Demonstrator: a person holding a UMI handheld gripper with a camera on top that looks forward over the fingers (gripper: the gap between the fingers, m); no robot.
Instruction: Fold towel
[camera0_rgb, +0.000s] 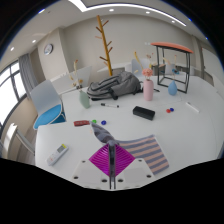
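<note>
A striped towel with grey, pink and white bands lies on the white table, just right of my fingers. A grey edge of it runs up from the fingertips toward the far left. My gripper is shut, its magenta pads pressed together on a thin fold of the towel's edge. The part of the towel between the pads is hidden.
Beyond the towel lie a black case, a red item and a pen. Further back are a green bottle, a pink bottle, a grey backpack and a wooden coat stand. A white object lies left.
</note>
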